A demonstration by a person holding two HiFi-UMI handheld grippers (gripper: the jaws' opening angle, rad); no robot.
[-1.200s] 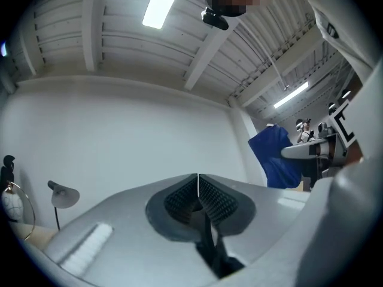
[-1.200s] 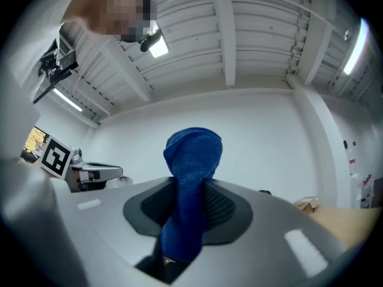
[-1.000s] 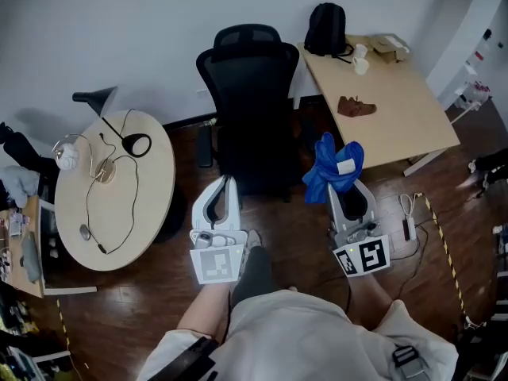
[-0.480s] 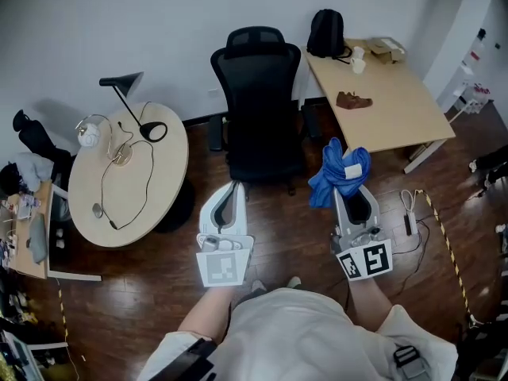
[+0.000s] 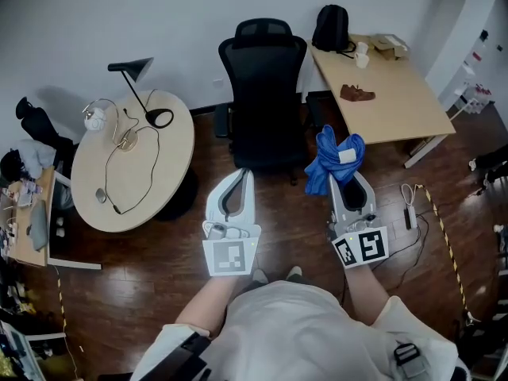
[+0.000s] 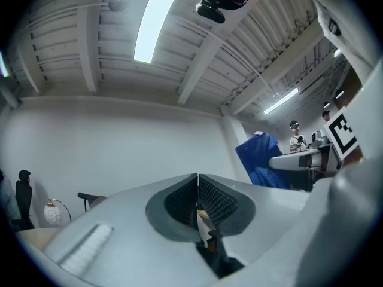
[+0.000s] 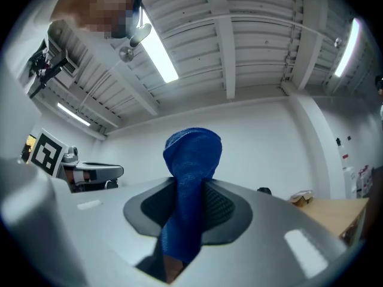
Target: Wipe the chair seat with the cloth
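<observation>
we've got both grippers held side by side over the dark wood floor (image 5: 278,213), w/ the black office chair (image 5: 263,70) at 12 o'clock from them, apart from both. chair seat (image 5: 266,145) faces us, backrest toward the wall.

right gripper (image 5: 348,190): clenched on the blue cloth (image 5: 332,159). in the right gripper view the cloth runs up from between the jaws and bunches in a rounded wad above the tips; in the head view it flops over the gripper's front end, w/ a small white tag on top. cloth isn't touching the chair: it hangs near the seat's front corner, at abt 4 o'clock from the seat.

left gripper (image 5: 241,178): clenched, pads meeting along a thin line in the left gripper view. its tips sit just short of the seat's front edge, at abt 7 o'clock from it.

round table (image 5: 171,189) at 10 o'clock from the left gripper, carrying a black lamp (image 5: 136,74) and cables. rectangular desk (image 5: 397,113) at 1 o'clock from the right gripper, w/ a black backpack (image 5: 332,26) at its far corner and a small brown obj (image 5: 357,94) on top.
</observation>
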